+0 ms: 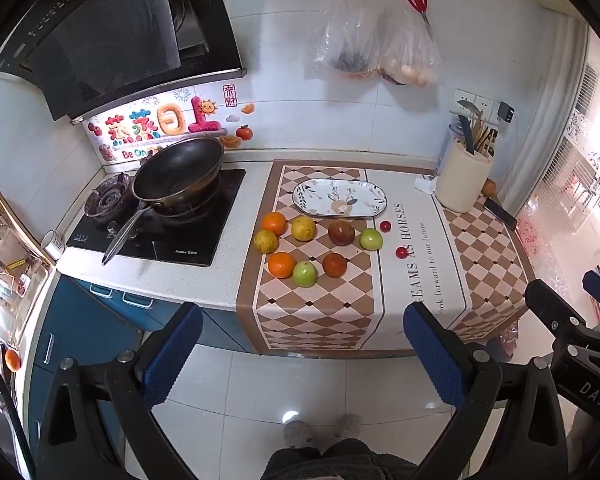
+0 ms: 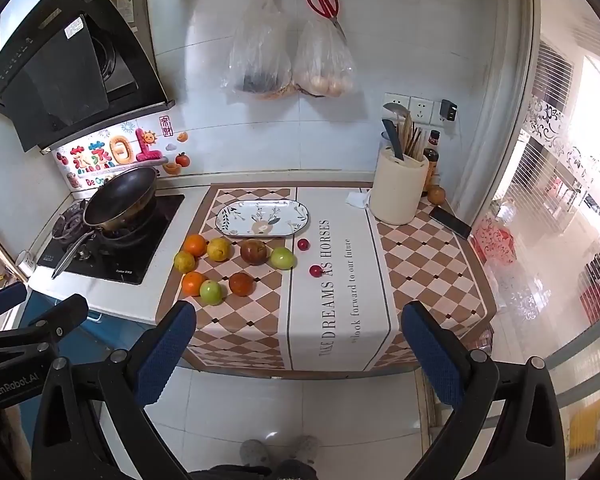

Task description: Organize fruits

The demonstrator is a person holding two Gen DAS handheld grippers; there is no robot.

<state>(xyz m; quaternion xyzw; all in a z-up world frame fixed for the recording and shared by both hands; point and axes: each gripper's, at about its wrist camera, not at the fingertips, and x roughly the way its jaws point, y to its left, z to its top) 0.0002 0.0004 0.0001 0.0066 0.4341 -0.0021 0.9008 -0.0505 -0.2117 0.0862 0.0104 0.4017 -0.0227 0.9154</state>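
Several fruits lie on the checkered cloth (image 1: 320, 312): two oranges (image 1: 275, 223), two yellow fruits (image 1: 303, 228), two dark red-brown fruits (image 1: 341, 232), two green apples (image 1: 371, 239) and two small red fruits (image 1: 385, 226). An empty oval patterned plate (image 1: 339, 197) lies behind them; it also shows in the right wrist view (image 2: 262, 218). My left gripper (image 1: 302, 356) is open and empty, held back over the floor in front of the counter. My right gripper (image 2: 298, 356) is open and empty, beside it to the right.
A wok (image 1: 179, 176) sits on the gas hob (image 1: 156, 220) at left under a range hood. A cream utensil holder (image 1: 463, 178), a phone (image 1: 499, 212) and bottles stand at back right. Plastic bags (image 1: 376, 40) and red scissors hang on the wall. The counter edge is below the cloth.
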